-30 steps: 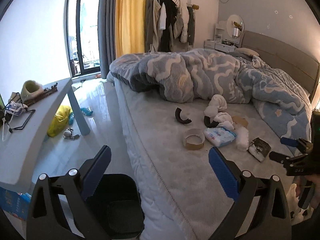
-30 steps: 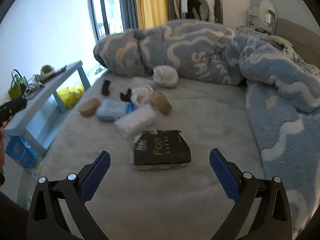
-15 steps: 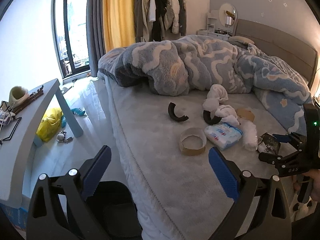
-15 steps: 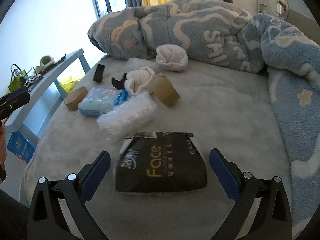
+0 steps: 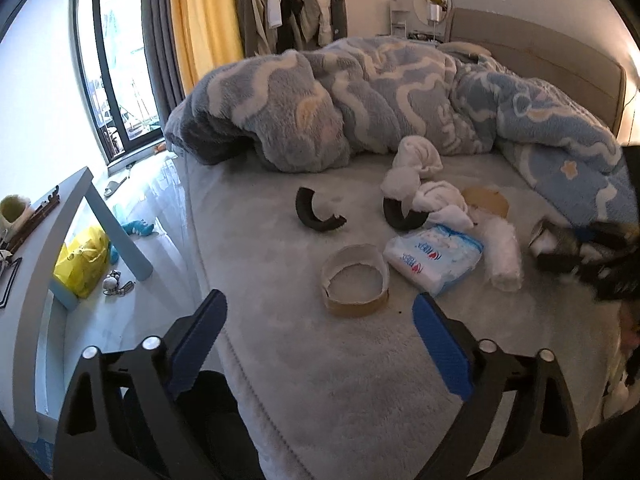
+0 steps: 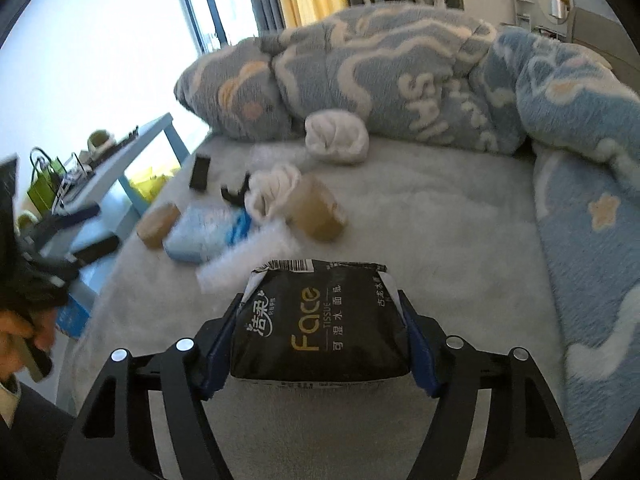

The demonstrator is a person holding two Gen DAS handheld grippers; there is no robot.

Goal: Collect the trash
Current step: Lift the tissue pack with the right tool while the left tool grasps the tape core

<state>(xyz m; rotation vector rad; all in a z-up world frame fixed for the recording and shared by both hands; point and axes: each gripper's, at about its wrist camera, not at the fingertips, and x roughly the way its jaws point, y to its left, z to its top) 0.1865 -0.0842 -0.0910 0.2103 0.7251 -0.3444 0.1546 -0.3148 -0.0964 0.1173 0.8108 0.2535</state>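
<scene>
With right gripper (image 6: 320, 354) clenched on black tissue pack (image 6: 320, 320) at near bed (image 6: 460, 220) edge, pick-up step under way. Left gripper (image 5: 320, 344) released, hovering near tape roll (image 5: 355, 280). Next: lift pack, carry to bin (image 5: 208, 424) near left.

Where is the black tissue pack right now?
In the right wrist view the black tissue pack sits low and center on the grey bed, pinched between the right tongs, just in front of the bubble wrap.

left gripper (image 5: 318, 340): jaws spread wide, nothing between blue pads, lower centre of frame | right gripper (image 6: 318, 350): pads pressed on both sides of black tissue pack (image 6: 320, 328), lower centre | hand (image 6: 18, 334): lower left edge, blurred
</scene>
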